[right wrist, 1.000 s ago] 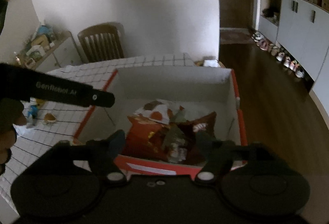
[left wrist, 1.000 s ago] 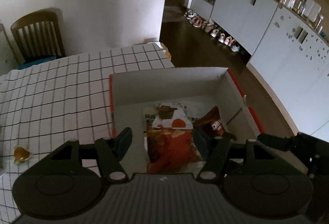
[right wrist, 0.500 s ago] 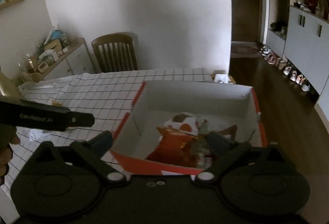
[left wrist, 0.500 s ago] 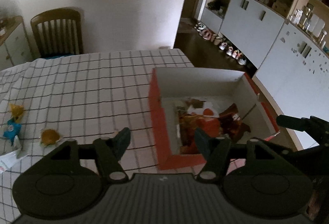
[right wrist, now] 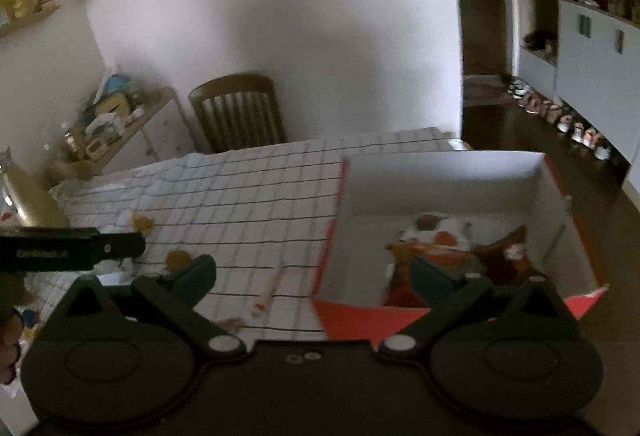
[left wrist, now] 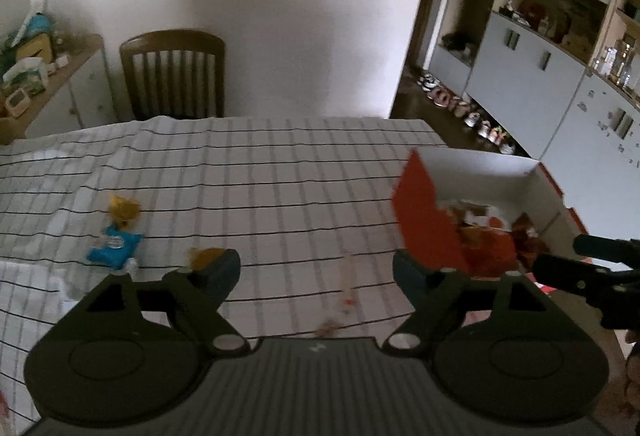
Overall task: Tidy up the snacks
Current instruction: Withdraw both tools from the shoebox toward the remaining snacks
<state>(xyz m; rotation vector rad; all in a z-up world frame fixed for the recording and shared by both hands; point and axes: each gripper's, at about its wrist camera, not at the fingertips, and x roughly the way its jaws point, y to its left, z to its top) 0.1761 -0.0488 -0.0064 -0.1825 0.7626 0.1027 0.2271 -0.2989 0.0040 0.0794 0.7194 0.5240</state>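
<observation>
Left hand-held gripper [left wrist: 316,268] jaws just opening, nothing between, right hand-held gripper [right wrist: 312,274] spread wide, empty

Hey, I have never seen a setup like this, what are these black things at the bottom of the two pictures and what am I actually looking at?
Those black shapes are handheld grippers, one in each of a person's hands; no robot is involved. Each carries a wide-angle camera looking forward along its two fingers, so one picture comes from the left gripper and the other from the right gripper. Both have just been opening and now stand open, holding nothing. Below them is a table with a checked tablecloth. On it, to the right, stands an open red box with snack bags already inside. Still loose on the cloth are a blue packet, small yellow-orange wrapped snacks and a thin stick-like packet.
</observation>
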